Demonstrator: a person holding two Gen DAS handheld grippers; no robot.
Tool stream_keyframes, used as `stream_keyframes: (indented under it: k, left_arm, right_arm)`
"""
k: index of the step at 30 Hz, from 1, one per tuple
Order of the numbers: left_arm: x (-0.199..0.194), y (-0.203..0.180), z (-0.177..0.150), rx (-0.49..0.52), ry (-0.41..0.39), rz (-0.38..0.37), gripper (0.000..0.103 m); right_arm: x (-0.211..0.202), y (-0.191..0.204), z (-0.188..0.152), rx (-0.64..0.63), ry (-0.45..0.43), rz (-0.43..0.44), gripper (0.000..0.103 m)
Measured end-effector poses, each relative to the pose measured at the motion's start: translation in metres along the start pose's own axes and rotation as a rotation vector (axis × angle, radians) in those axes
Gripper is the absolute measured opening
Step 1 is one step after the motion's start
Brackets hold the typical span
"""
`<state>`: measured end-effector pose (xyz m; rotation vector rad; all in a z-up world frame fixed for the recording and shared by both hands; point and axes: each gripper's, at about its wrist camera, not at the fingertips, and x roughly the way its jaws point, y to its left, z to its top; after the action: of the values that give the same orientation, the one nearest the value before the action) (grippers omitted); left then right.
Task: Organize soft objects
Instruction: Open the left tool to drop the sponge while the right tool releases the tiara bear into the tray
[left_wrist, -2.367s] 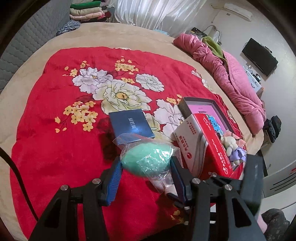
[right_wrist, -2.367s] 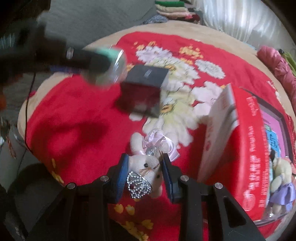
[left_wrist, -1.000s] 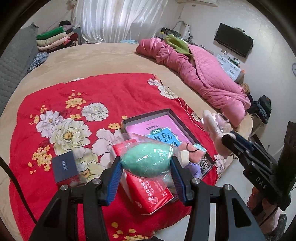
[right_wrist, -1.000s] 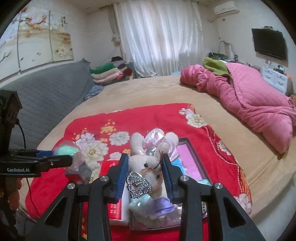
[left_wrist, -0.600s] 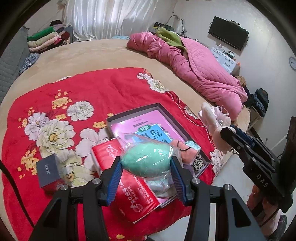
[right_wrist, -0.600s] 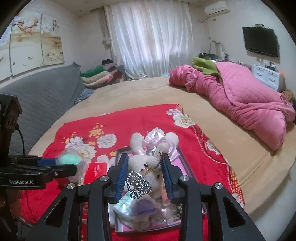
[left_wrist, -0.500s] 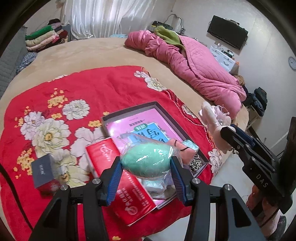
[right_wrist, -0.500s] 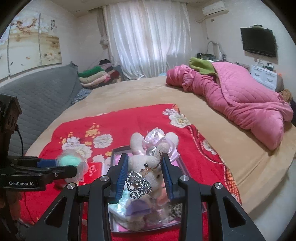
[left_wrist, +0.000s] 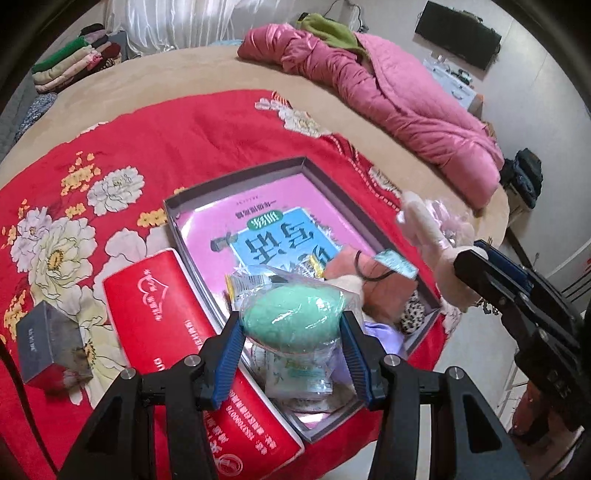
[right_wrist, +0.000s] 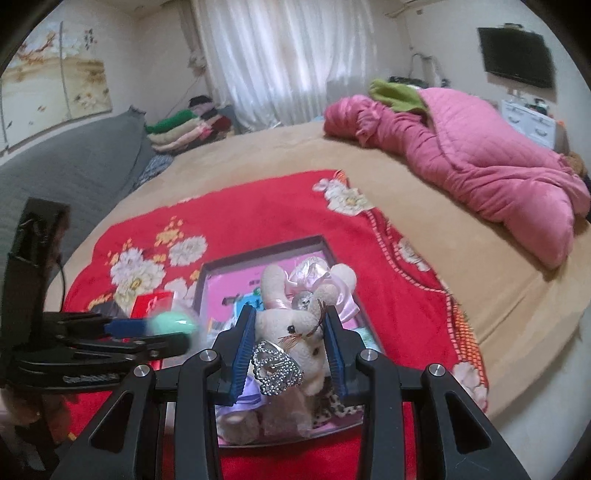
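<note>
Plush rabbit (right_wrist: 295, 328) clenched in right tongs (right_wrist: 290, 347) | left tongs (left_wrist: 291, 339) gripping bagged green sponge (left_wrist: 291, 317) | both hanging over part-filled box (left_wrist: 236, 177), awaiting release.

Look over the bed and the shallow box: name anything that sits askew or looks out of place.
The red carton lies slanted against the shallow box, its near end hanging past the red blanket. The small dark box sits tilted on one edge. Nothing looks spilled or damaged.
</note>
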<state>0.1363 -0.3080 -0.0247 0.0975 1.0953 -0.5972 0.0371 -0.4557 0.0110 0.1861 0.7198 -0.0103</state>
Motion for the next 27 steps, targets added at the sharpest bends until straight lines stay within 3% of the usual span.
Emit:
stream_keyframes:
  k: [3,13,20,27]
  left_arm:
    - [0.013,-0.001,-0.002,0.011,0.025,0.015,0.052]
    - [0.032,0.002,-0.006,0.013,0.063,0.03,0.055]
    - [0.031,0.0,-0.006,0.02,0.064,0.048,0.055]
    - [0.029,-0.001,-0.007,0.032,0.065,0.047,0.057]
  right_arm:
    - [0.018,0.001,-0.004,-0.004,0.043,0.038,0.038]
    - [0.057,0.004,-0.02,-0.051,0.13,0.013,0.039]
    - [0.067,0.002,-0.025,-0.042,0.153,0.003,0.05]
    - [0.058,0.004,-0.021,-0.043,0.138,-0.009,0.053]
